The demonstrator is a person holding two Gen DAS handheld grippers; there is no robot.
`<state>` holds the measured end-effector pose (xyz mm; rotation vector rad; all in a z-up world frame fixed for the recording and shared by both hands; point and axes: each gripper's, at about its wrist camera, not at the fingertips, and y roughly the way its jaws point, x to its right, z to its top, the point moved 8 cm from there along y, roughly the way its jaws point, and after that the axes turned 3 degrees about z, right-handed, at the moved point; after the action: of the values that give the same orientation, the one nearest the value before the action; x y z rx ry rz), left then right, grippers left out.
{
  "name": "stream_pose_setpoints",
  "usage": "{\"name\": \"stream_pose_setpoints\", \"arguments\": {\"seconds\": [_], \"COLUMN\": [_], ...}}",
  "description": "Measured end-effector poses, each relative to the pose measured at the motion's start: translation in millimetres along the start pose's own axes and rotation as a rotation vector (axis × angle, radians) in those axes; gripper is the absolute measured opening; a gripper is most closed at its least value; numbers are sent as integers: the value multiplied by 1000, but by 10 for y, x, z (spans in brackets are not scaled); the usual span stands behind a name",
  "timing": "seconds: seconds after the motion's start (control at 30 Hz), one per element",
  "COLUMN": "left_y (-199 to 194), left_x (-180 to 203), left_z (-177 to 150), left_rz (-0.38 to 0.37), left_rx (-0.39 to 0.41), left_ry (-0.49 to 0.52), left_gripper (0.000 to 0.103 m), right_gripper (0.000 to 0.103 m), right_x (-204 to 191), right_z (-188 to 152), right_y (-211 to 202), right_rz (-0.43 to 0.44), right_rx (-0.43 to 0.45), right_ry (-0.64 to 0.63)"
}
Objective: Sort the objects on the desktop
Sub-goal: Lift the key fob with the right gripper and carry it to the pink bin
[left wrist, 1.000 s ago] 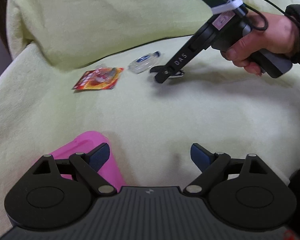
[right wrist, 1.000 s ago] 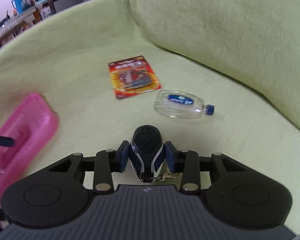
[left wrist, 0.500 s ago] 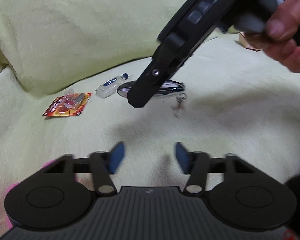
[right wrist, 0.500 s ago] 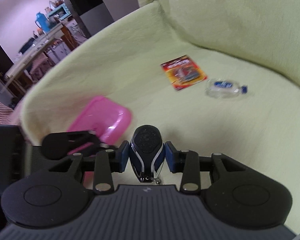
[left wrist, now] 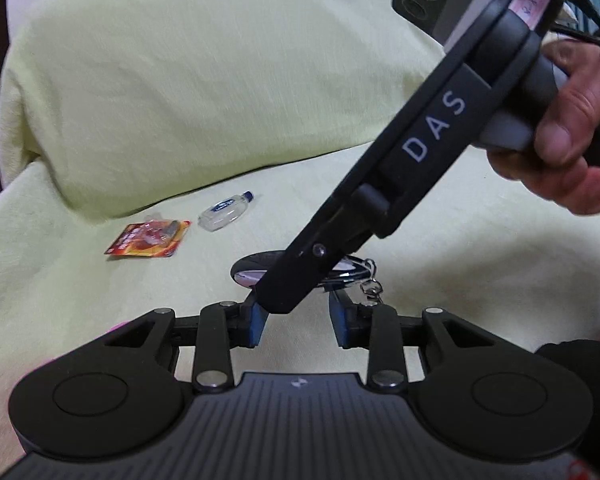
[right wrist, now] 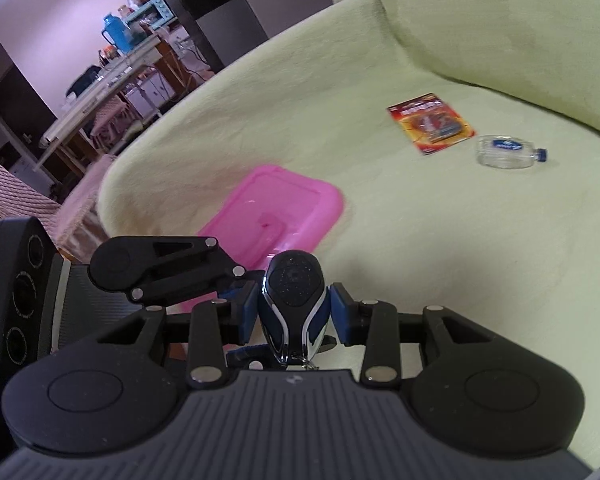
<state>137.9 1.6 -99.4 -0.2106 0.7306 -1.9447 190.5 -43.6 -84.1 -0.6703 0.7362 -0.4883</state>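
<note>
While my right tongs (right wrist: 294,312) stay clenched on the key fob (right wrist: 294,300), they have carried it from beside the small bottle to a spot just in front of my left tongs (left wrist: 298,318). A second ago the right tongs sat far off near the bottle in the left view; now their black body crosses that view close up, and the fob (left wrist: 252,270) with its metal ring hangs just above my left fingertips (left wrist: 256,320). My left tongs are released, pads apart with nothing between them, though the gap looks narrower than it was a second ago.

From the right view, the pink tray (right wrist: 284,208) has come much closer: it lies just beyond the fob, and my left tongs (right wrist: 236,280) reach in over its near edge. The left view shows only a sliver of that tray (left wrist: 118,325) at its left side. The red card pack (right wrist: 432,126) and the clear bottle (right wrist: 506,152) lie side by side, well apart from the tray, on the pale green blanket (right wrist: 460,260).

Only the left view shows my right hand (left wrist: 568,128) gripping the handle. Only the right view shows the room behind, with a cluttered table (right wrist: 112,80).
</note>
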Motion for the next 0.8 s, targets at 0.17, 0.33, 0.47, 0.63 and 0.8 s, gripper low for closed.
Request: {"name": "stream_pose_setpoints", "arguments": {"seconds": [0.17, 0.33, 0.47, 0.63, 0.8], "left_y": [-338, -739, -1105, -1607, -2061], "left_x": [-14, -26, -19, -13, -21], "left_z": [-85, -236, -438, -771, -1176], "left_rz": [33, 81, 130, 206, 293], "left_rx": [10, 3, -10, -39, -77], "left_ry": [-12, -30, -60, -117, -197], "left_gripper": [39, 39, 39, 39, 39], "right_gripper": [34, 34, 34, 34, 34], "right_x": [-311, -715, -1112, -1649, -2233], "right_z": [-106, -227, -359, -554, -813], "right_y": [2, 73, 188, 422, 688], "right_rz": [32, 66, 101, 159, 233], "right_rx": [7, -4, -33, -89, -163], "right_ry": [-4, -40, -91, -158, -227]}}
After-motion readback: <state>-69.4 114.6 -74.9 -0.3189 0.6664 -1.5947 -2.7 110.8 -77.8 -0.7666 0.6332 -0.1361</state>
